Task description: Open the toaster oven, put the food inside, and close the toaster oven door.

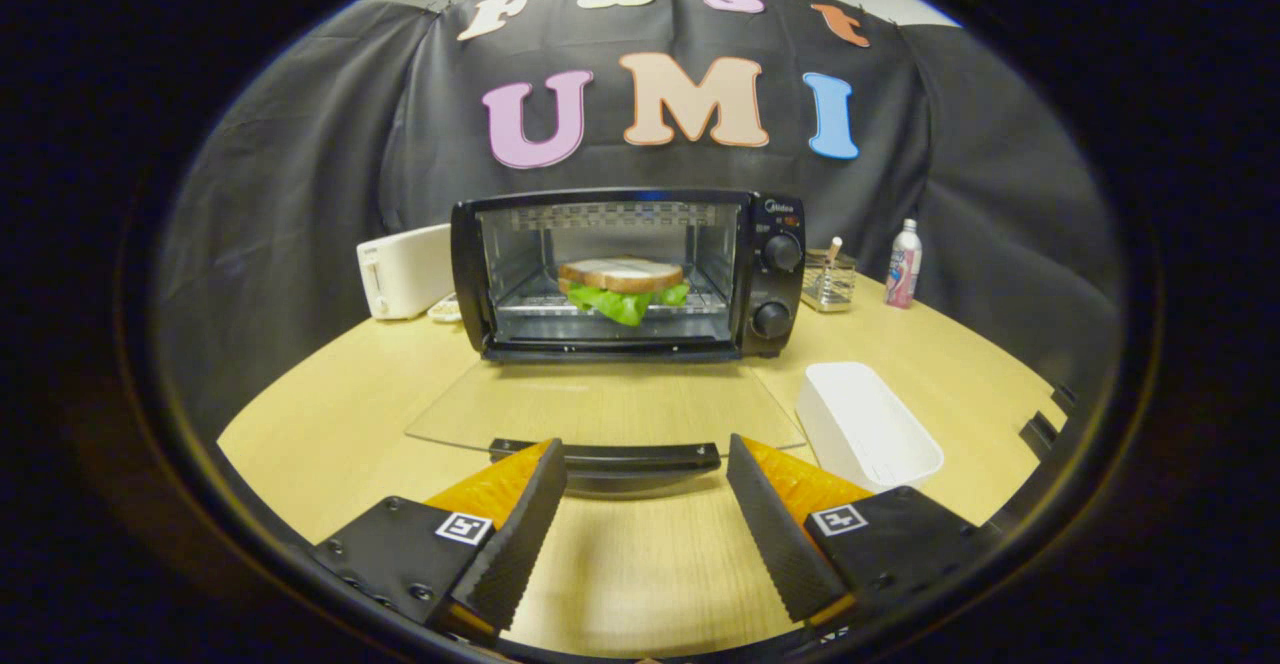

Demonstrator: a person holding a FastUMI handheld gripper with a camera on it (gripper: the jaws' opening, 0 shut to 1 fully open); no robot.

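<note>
A black toaster oven (pixel 770 284) stands at the back of the round wooden table (pixel 330 414). Its glass door (pixel 600 409) lies folded down flat toward me, and the door's dark handle (pixel 610 457) sits just ahead of my fingertips. Inside, on the wire rack, rests a sandwich (pixel 620 286) of brown bread with green lettuce hanging out. My gripper (pixel 645 459) is open, its two fingers spread wide on either side of the handle's width, with nothing between them.
A white rectangular tray (pixel 865 424) lies right of the door, close to my right finger. A white toaster (pixel 400 269) stands left of the oven. A small glass holder (pixel 830 279) and a white bottle (pixel 903 264) stand to its right.
</note>
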